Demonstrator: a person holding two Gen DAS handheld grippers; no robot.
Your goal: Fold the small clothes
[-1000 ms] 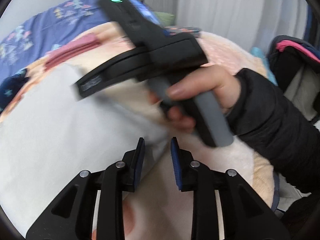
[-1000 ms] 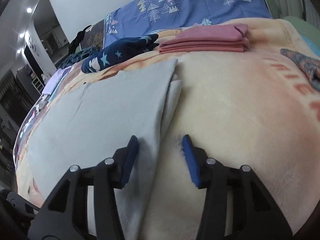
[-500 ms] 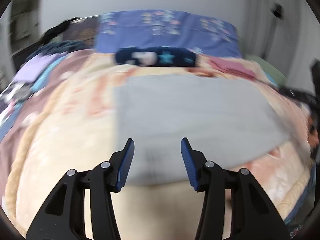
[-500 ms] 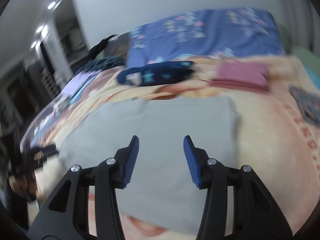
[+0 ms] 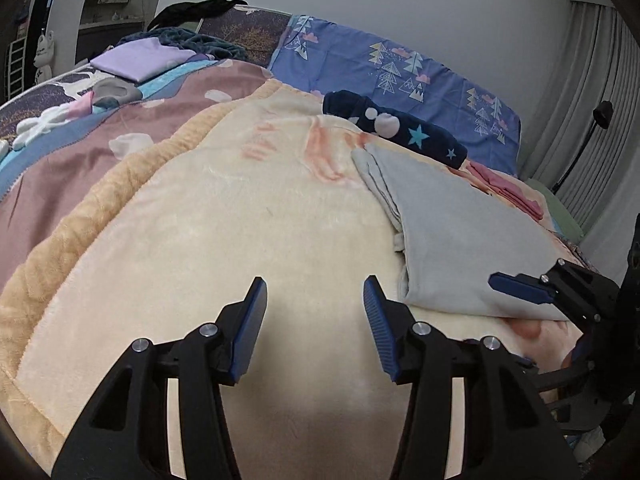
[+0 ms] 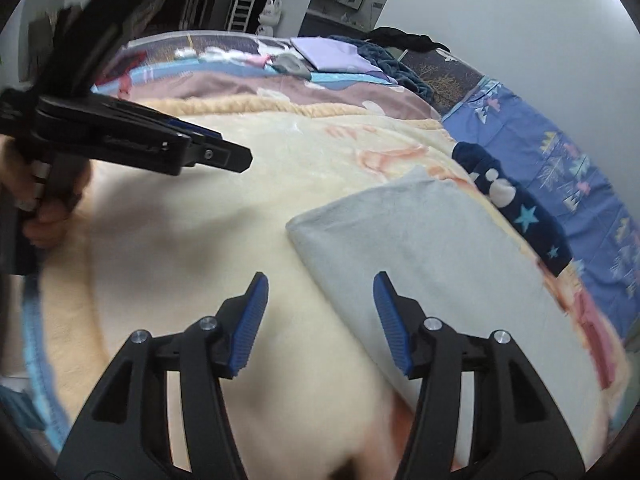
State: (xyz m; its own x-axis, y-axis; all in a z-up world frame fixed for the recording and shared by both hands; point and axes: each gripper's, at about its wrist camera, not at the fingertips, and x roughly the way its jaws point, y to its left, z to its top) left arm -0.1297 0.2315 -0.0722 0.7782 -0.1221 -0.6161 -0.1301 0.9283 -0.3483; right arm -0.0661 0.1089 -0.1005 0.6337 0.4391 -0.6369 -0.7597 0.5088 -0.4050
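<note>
The left gripper (image 5: 314, 312) is hanging over bare cream blanket (image 5: 248, 240) with its blue-padded fingers spread wide and nothing between them. Just to the right of its right finger, the folded grey garment (image 5: 452, 240) is lying flat on the blanket, its stacked layered edge facing the gripper and its far end reaching toward a dark navy star-print cloth (image 5: 400, 128). Beyond that, a folded pink garment (image 5: 508, 192) is sitting at the far right of the grey one. In the left wrist view the right gripper (image 5: 520, 288) is coming in from the right edge, its blue fingertip lying at the near right corner of the grey garment; whether it is touching the fabric cannot be told there. The right wrist view is showing the right gripper (image 6: 320, 320) open wide and empty, its right finger overlapping the near long edge of the grey garment (image 6: 432, 248), its left finger over plain blanket (image 6: 192, 240). Well off to the left of it, the left gripper (image 6: 236, 158) is being held in a hand (image 6: 48, 208) above the blanket. A blue tree-print sheet (image 5: 400, 68) is lying at the far side of the bed.
</note>
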